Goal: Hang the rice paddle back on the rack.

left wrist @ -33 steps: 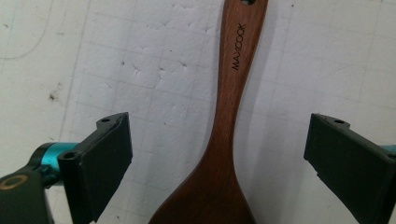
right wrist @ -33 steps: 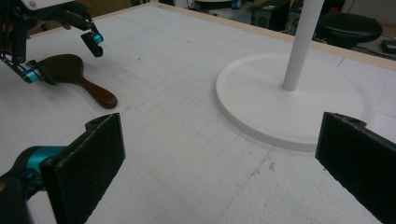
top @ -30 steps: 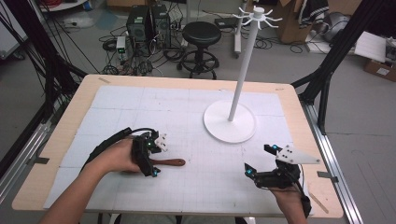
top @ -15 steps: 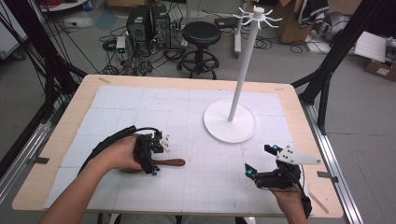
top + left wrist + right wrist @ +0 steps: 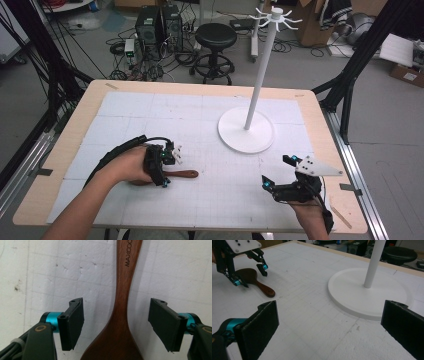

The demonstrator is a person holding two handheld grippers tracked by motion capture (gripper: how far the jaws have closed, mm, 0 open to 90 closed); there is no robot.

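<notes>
Out ahead of your right gripper and a little to its left stands the white stand, its round base flat on the white gridded mat and its thin pole rising to a crown of small hooks. That mat covers most of the wooden table under both your grippers. Beyond the table's far edge, well ahead of your left gripper, a black stool sits on the floor, with black computer boxes and tangled cables just left of it. Cardboard boxes lie farther right, past the stand.
</notes>
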